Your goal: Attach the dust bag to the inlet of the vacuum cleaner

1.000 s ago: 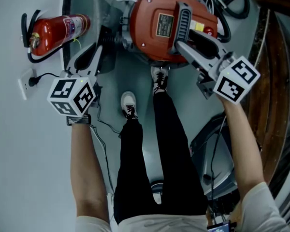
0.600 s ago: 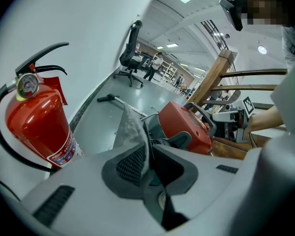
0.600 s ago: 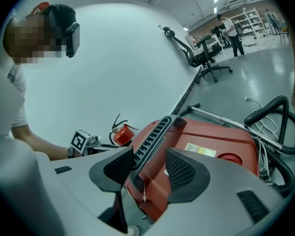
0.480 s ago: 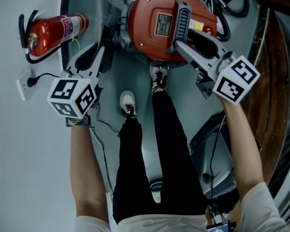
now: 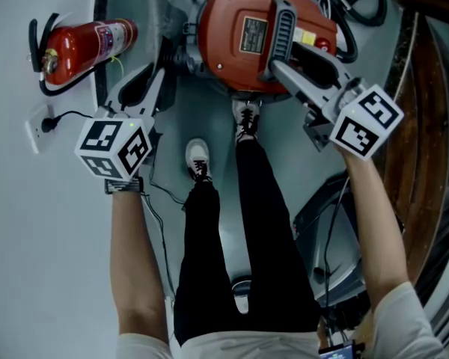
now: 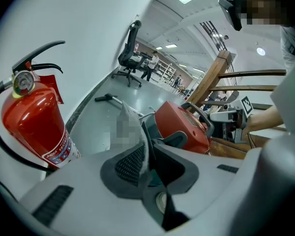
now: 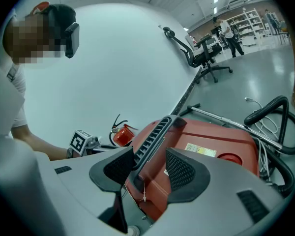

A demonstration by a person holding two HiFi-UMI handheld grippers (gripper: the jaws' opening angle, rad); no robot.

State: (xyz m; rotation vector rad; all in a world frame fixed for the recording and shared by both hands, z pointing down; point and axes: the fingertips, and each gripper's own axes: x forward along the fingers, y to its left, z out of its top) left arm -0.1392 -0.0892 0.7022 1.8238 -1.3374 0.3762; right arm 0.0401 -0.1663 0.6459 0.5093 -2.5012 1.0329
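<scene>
Left claw [image 5: 163,60] slightly rightward (grey floor [image 5: 37,260])

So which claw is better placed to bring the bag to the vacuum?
Left. The left claw is shut on the bag, beside the vacuum. The right claw is open astride the handle, probably better for steadying.

The domed plastic vacuum cleaner body [image 5: 236,58] is orange-red, with a black ribbed carrying handle [image 5: 282,32] and a pale label. The thin fabric dust bag [image 6: 124,111] is light grey. The left gripper [image 6: 148,154] and right gripper [image 7: 150,168] are pale grey, their jaws padded in dark grey cross-hatch; their cubes carry black-and-white square markers. At upper left of the head view, the cylindrical fire extinguisher [image 5: 86,47] is red with a black hose. The smooth floor [image 5: 52,245] is pale blue-grey.
</scene>
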